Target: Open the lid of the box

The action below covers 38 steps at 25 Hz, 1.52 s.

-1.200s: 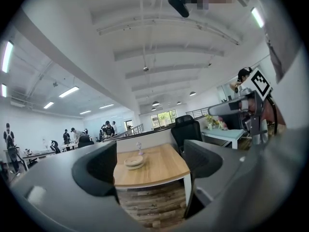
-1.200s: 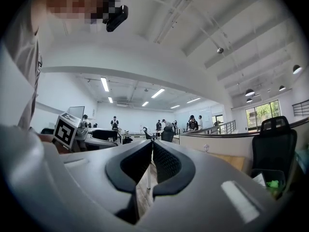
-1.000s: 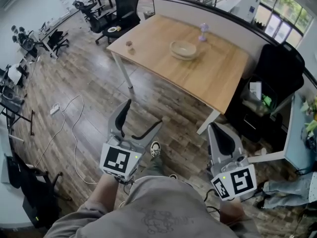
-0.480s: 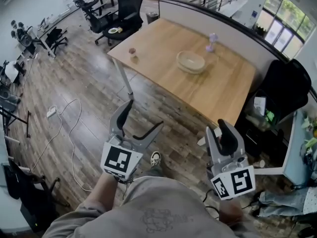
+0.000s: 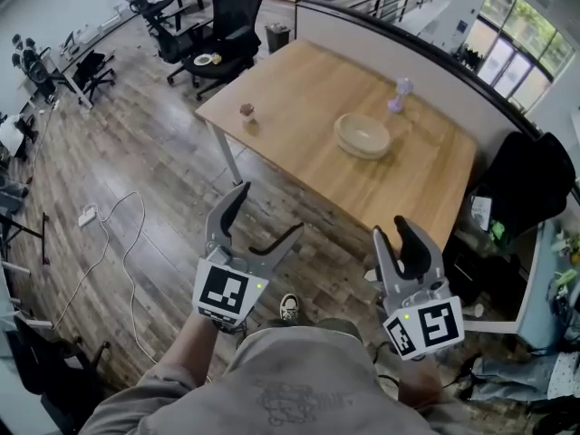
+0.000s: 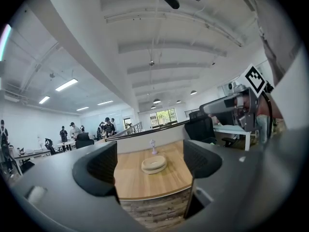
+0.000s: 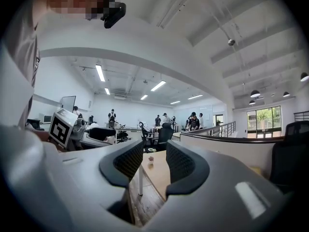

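You are nearing the table (image 5: 290,89), left gripper (image 5: 269,209) spread, right gripper (image 5: 391,231) just opened, both empty, presumably for the round box (image 5: 362,136).

A grey T-shirt (image 5: 299,383); grey, black-padded left tool (image 5: 269,210) and right tool (image 5: 390,229) bear black-and-white marker cubes (image 5: 223,290).

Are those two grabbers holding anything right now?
No. The left gripper and the right gripper are both open, nothing between their jaws; the right's jaws have just been opening. The box sits apart on the table.
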{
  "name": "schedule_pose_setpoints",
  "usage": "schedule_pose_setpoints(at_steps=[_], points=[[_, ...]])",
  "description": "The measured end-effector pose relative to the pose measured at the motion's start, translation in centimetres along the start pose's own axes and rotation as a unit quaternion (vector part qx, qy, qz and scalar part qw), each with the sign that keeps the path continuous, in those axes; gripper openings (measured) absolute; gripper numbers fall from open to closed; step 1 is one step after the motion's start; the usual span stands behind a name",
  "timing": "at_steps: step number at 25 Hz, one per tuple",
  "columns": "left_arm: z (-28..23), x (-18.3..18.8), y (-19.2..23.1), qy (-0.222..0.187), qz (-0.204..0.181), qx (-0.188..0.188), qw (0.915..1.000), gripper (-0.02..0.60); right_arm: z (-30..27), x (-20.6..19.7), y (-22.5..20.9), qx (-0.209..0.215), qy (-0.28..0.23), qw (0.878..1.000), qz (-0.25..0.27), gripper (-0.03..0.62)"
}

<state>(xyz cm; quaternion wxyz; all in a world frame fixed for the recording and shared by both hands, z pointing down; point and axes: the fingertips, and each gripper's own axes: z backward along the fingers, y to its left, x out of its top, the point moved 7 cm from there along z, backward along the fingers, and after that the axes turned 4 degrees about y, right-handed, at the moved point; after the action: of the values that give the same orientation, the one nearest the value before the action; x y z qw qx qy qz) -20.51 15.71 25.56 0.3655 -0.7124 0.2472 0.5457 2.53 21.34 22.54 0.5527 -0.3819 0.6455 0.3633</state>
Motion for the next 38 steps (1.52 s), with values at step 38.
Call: schedule_pose_setpoints(at_steps=[38], points=[[-41.8, -10.8, 12.2, 0.118, -0.042, -0.199, 0.9721, 0.423, -32.6, -11.2, -24.1, 0.013, 0.184, 0.982, -0.044, 0.132]])
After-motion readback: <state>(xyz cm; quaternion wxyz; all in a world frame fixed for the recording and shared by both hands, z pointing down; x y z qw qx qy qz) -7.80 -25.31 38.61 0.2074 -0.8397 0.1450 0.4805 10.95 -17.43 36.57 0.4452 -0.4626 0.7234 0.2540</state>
